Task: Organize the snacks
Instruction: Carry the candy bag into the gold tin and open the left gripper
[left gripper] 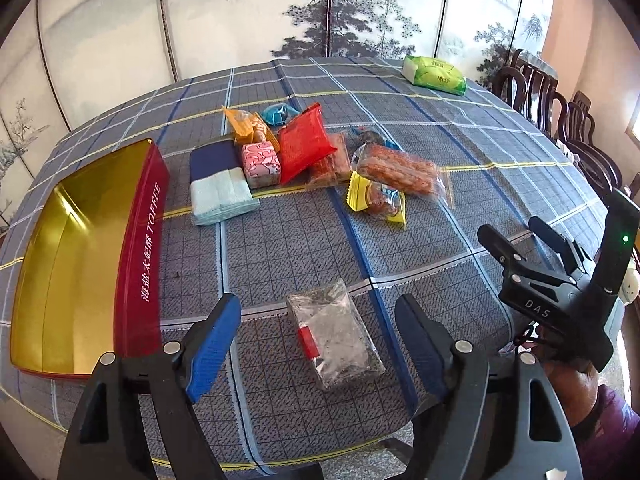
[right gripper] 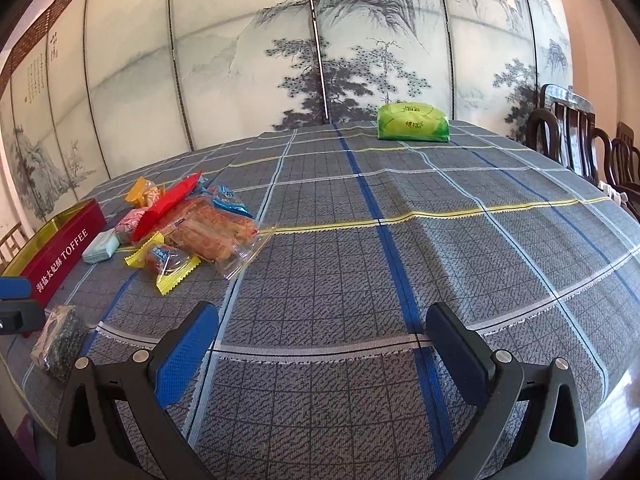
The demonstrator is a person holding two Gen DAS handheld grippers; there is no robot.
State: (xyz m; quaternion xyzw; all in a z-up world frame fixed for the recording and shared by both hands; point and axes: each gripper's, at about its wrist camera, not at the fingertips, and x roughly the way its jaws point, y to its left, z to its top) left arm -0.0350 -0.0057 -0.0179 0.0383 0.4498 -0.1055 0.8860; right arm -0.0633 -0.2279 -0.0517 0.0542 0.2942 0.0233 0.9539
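one dark packet (left gripper: 335, 336) between gripper (left gripper: 318, 344) pads

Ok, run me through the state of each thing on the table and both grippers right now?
toffee tin: open, empty
clear dark snack packet: flat on cloth, between the left fingers, not gripped
left gripper: open
right gripper: open, empty
snack pile: loose, outside tin
green tissue pack: sealed, far side

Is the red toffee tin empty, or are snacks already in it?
Empty, as far as shown. In the left wrist view the toffee tin has no lid and only bare gold interior shows; the snacks still lie on the tablecloth.
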